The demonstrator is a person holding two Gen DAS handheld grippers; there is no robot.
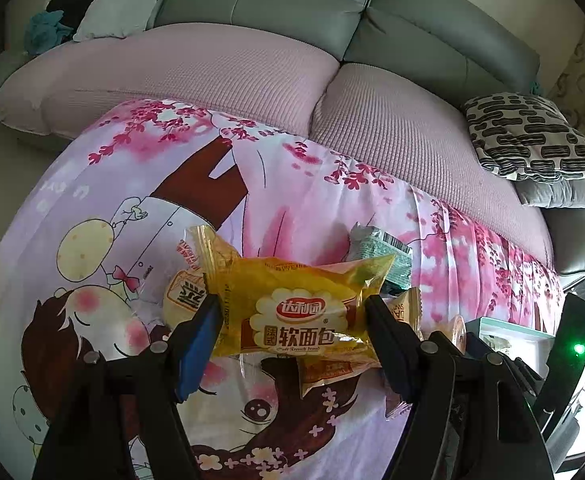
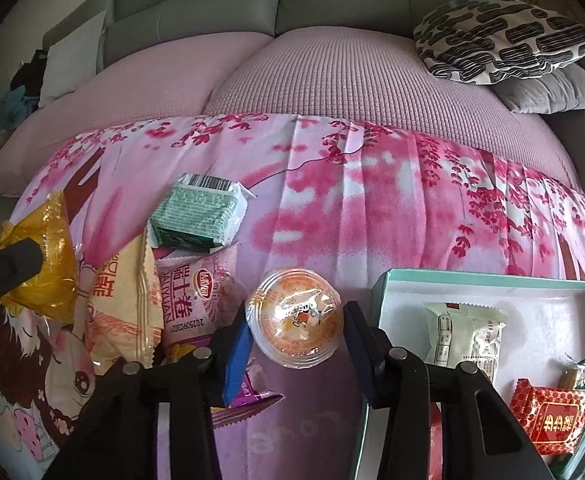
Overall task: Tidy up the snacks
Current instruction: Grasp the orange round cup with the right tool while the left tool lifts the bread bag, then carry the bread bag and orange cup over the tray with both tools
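Note:
My left gripper (image 1: 292,316) is shut on a yellow soft-bread packet (image 1: 292,312) and holds it above the pink printed cloth; the packet also shows at the left of the right wrist view (image 2: 48,264). My right gripper (image 2: 296,328) is open, its jaws on either side of a round orange jelly cup (image 2: 294,322) that lies on the cloth. A teal-rimmed white box (image 2: 484,276) at the right holds a silver packet (image 2: 468,336), a red packet (image 2: 550,416) and a small green candy (image 2: 576,376).
A green biscuit pack (image 2: 198,216), a cream wrapper (image 2: 124,312) and a pink roll packet (image 2: 200,304) lie left of the cup. More wrappers lie under the left gripper (image 1: 184,292). A sofa with a patterned cushion (image 2: 504,36) is behind.

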